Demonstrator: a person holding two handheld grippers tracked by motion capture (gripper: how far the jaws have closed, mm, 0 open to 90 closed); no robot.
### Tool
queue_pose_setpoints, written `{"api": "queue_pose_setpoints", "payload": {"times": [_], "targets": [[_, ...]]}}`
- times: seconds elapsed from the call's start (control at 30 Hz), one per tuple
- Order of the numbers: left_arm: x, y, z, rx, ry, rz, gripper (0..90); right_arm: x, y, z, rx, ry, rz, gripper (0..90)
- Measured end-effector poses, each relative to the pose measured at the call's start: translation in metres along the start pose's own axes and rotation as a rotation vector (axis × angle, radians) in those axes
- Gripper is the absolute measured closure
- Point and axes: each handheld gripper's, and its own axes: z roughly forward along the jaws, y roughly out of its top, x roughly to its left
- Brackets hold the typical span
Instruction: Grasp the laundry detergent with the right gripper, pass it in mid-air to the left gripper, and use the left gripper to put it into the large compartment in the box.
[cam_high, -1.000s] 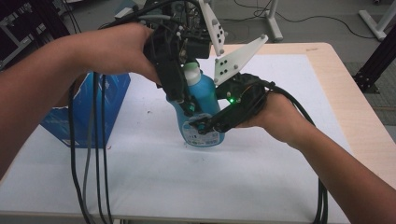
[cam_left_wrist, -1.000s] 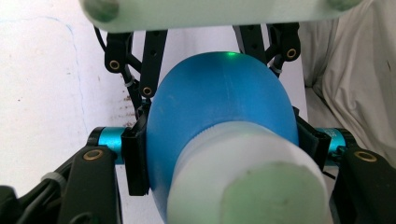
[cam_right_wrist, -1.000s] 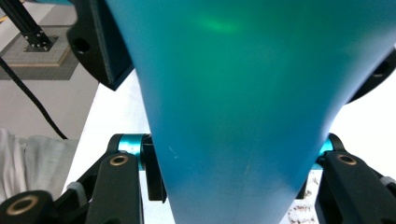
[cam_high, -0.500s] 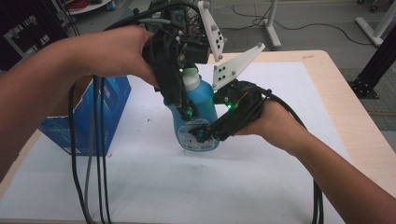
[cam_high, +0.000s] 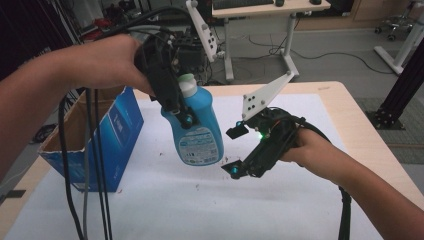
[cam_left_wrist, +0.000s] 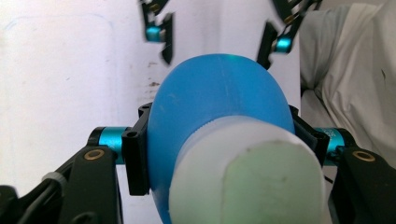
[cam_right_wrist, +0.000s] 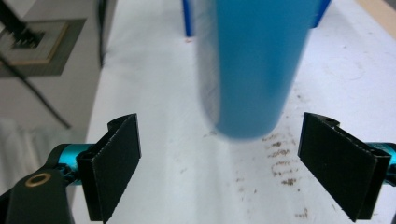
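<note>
A blue detergent bottle (cam_high: 199, 132) with a pale cap (cam_high: 187, 85) hangs tilted above the white sheet. My left gripper (cam_high: 180, 111) is shut on its upper body just below the cap, and the pads press both sides of the bottle (cam_left_wrist: 219, 98). My right gripper (cam_high: 234, 151) stands to the right of the bottle's base, apart from it. Its jaws have just been opening and nothing is between them. In the right gripper view the bottle (cam_right_wrist: 254, 65) hangs ahead of the spread jaws of the right gripper (cam_right_wrist: 233, 170). The right gripper (cam_left_wrist: 217, 35) also appears beyond the bottle in the left gripper view.
An open blue cardboard box (cam_high: 112, 132) stands at the table's left. A white sheet (cam_high: 200, 210) covers the wooden table (cam_high: 372, 135), with dark specks below the bottle. Cables hang from my left hand at the left front.
The left gripper has lifted the bottle off the sheet and up to the left. The right gripper has come away from the bottle's lower part, moved right and opened its jaws.
</note>
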Motion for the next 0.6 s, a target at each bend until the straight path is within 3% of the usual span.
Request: {"api": "queue_pose_setpoints", "payload": {"times": [0.13, 0.2, 0.23, 0.27, 0.33, 0.37, 0.43, 0.6], "targets": [[0.003, -0.002, -0.008, 0.005, 0.015, -0.023, 37.8, -0.001, 0.006, -0.010, 0.116, -0.042, -0.016, 12.7], [0.006, -0.005, -0.013, 0.012, 0.021, -0.042, 37.8, -0.003, 0.006, -0.012, 0.136, -0.036, -0.022, 12.7], [0.008, -0.007, -0.015, 0.011, 0.023, -0.052, 37.8, -0.003, 0.007, -0.014, 0.150, -0.019, -0.014, 12.7], [0.010, -0.011, -0.018, 0.015, 0.029, -0.065, 37.8, -0.005, 0.010, -0.019, 0.182, 0.037, -0.009, 12.6], [0.012, -0.013, -0.019, 0.015, 0.030, -0.079, 37.7, -0.005, 0.011, -0.021, 0.221, 0.020, -0.013, 9.0], [0.014, -0.017, -0.022, 0.019, 0.037, -0.096, 37.8, -0.006, 0.011, -0.021, 0.251, 0.002, -0.014, 1.9], [0.016, -0.021, -0.024, 0.021, 0.043, -0.113, 37.8, -0.007, 0.009, -0.022, 0.310, -0.012, 0.002, 0.8], [0.018, -0.028, -0.032, 0.016, 0.052, -0.142, 37.7, -0.011, 0.006, -0.030, 0.341, 0.009, 0.026, 0.9]]}}
